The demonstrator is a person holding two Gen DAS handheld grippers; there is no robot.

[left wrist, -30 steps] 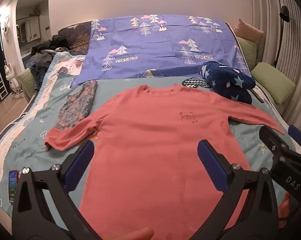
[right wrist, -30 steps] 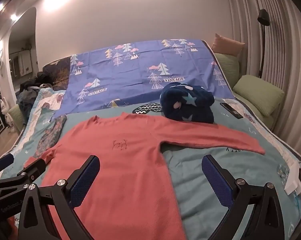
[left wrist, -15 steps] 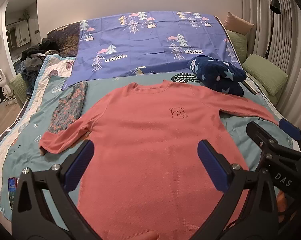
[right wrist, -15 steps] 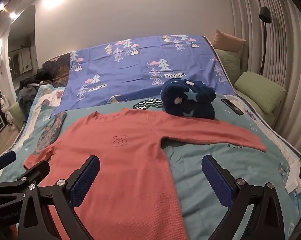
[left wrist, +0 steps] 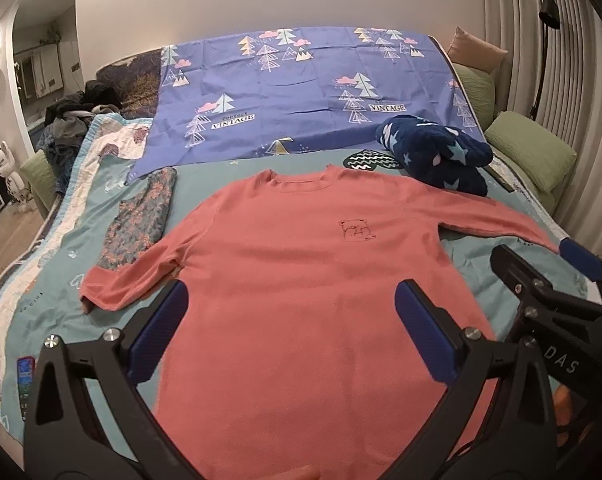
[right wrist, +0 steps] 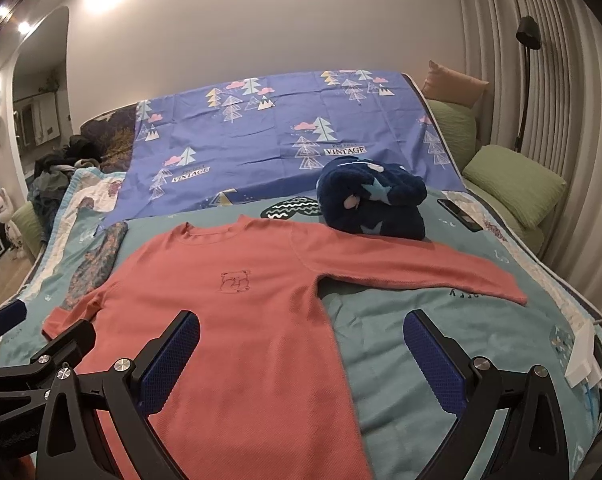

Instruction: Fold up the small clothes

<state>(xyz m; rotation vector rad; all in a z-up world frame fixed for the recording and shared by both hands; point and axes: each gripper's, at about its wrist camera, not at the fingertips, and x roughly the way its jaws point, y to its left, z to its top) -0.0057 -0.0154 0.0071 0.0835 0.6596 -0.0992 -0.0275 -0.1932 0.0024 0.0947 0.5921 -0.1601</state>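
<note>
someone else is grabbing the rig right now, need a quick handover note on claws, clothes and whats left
Left claw: open, empty, hovering over the lower body of the shirt.
Right claw: open, empty, over the shirt's right hem edge and the bedspread.
Coral long-sleeve shirt: spread flat, face up, both sleeves out to the sides, collar away from you.
Floral garment: lies beside the shirt's left sleeve, apparently already folded.
Navy star blanket: bundled just past the right sleeve.
Done: shirt laid out. Left: fold sleeves in, fold the body.
</note>
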